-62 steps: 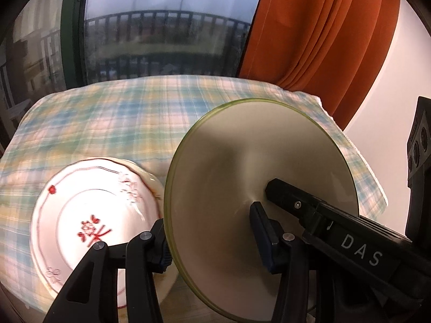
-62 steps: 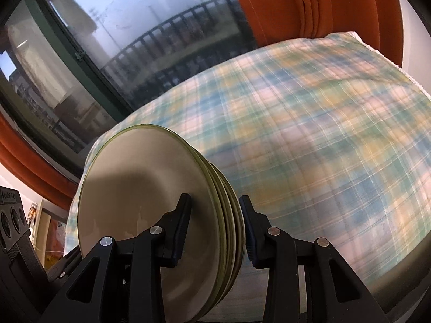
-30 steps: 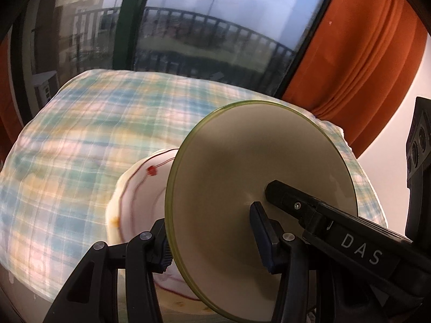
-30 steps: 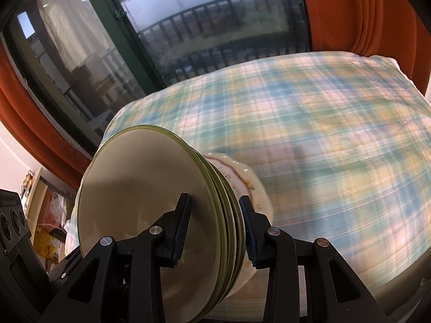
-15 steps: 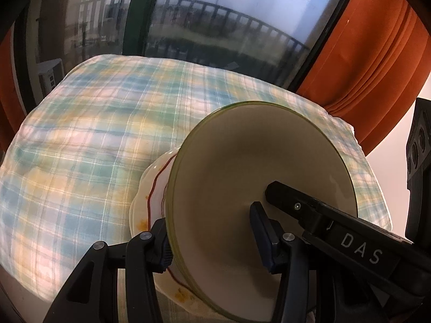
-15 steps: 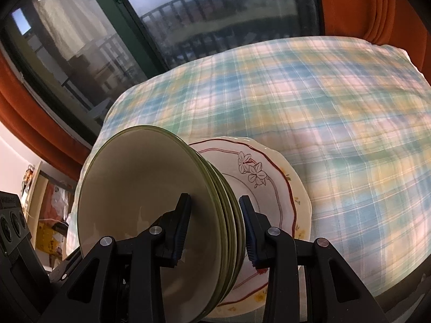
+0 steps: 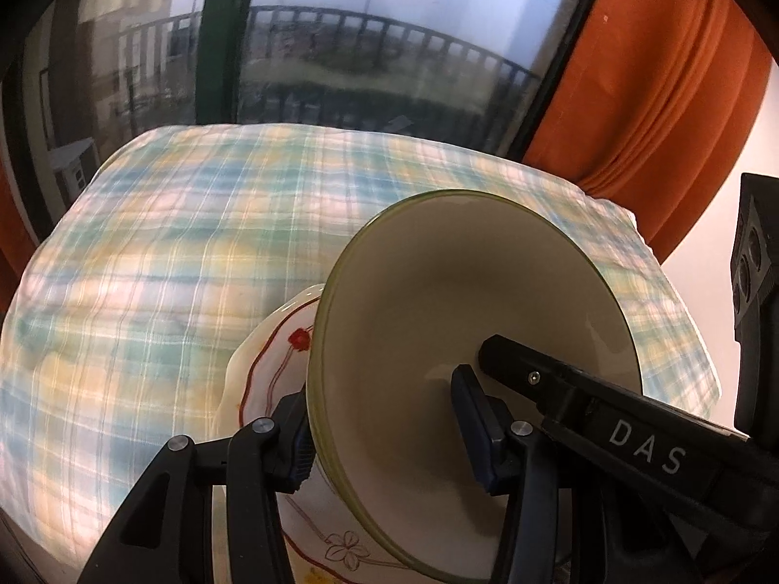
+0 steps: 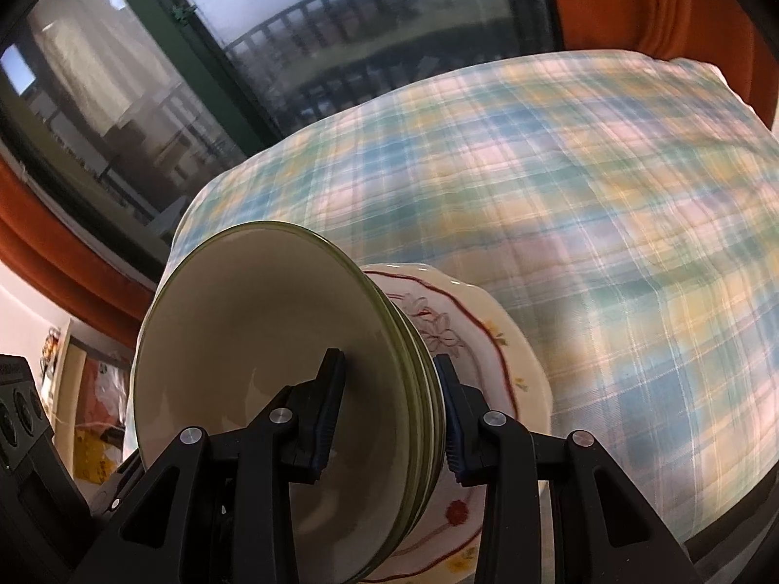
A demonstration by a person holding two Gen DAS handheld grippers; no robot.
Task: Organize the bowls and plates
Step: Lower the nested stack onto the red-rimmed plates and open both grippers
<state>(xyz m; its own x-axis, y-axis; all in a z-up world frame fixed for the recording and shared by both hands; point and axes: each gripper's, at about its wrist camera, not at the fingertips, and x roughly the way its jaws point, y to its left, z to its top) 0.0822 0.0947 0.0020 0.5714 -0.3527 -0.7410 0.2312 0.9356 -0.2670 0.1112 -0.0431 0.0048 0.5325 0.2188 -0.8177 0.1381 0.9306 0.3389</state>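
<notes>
Left wrist view: left gripper (image 7: 384, 430) fingers clamped on the rim of a stack of green-rimmed bowls (image 7: 467, 350), right gripper (image 8: 389, 409) pinching the opposite rim. Stack sits over/just touching the flowered plate (image 8: 467, 336) near edge of the checked tablecloth (image 7: 170, 267), contact unclear. Looks mostly done w/ stacking; left: set down, let go. Both grippers tilted down, facing each other

Stacked bowls (image 8: 272, 370) over plate (image 8: 487, 340) on tablecloth (image 8: 608, 224).
</notes>
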